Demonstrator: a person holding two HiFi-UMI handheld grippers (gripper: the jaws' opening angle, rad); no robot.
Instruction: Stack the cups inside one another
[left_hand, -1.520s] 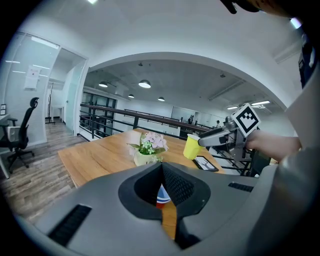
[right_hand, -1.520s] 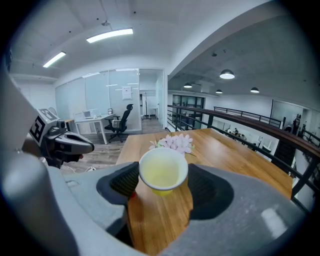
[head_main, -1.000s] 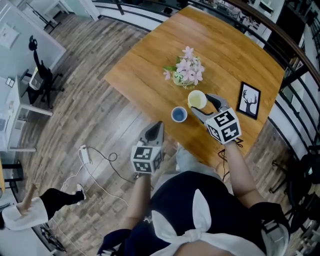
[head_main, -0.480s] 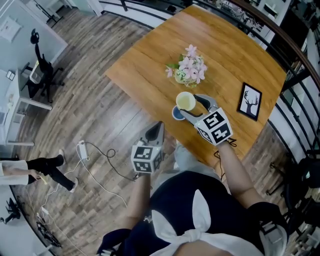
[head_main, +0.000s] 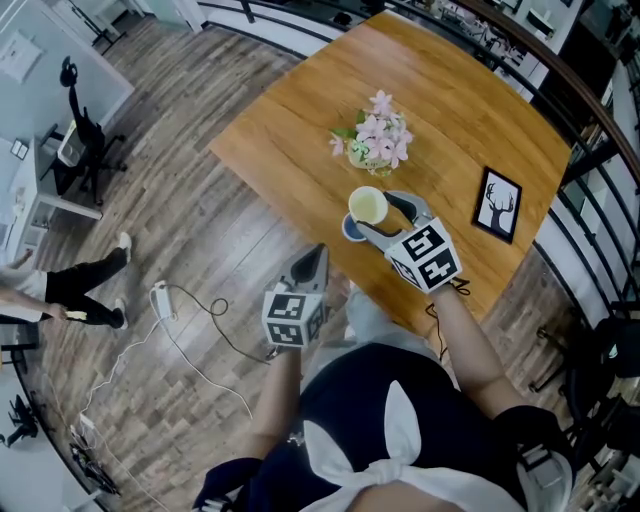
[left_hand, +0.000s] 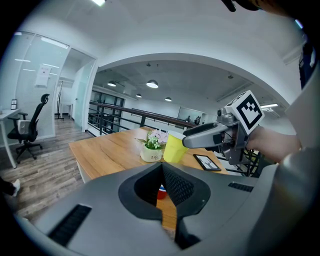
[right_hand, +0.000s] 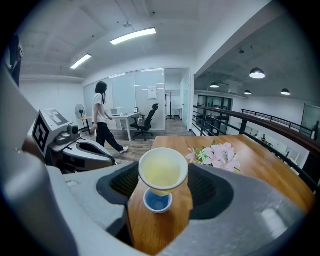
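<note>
A yellow cup (head_main: 367, 206) hangs tilted just above a smaller blue cup (head_main: 347, 232) that stands on the wooden table (head_main: 300, 120) near its front edge. My right gripper (head_main: 373, 213) is shut on the yellow cup, one jaw on each side of its wall. In the right gripper view the yellow cup (right_hand: 163, 170) covers the far part of the blue cup (right_hand: 158, 201). My left gripper (head_main: 316, 252) hovers off the table's near corner with its jaws together and nothing in them. From the left gripper view the yellow cup (left_hand: 174, 149) shows ahead.
A pot of pink flowers (head_main: 372, 143) stands just behind the cups. A black picture frame (head_main: 497, 201) lies to the right. A person (head_main: 70, 290) walks on the floor at the left, near a cable (head_main: 190, 340). A railing (head_main: 590, 150) runs along the table's right side.
My right gripper carried the yellow cup leftward until it hangs over the blue cup, which is now mostly covered. The left gripper stayed put. The person on the floor walked on.
</note>
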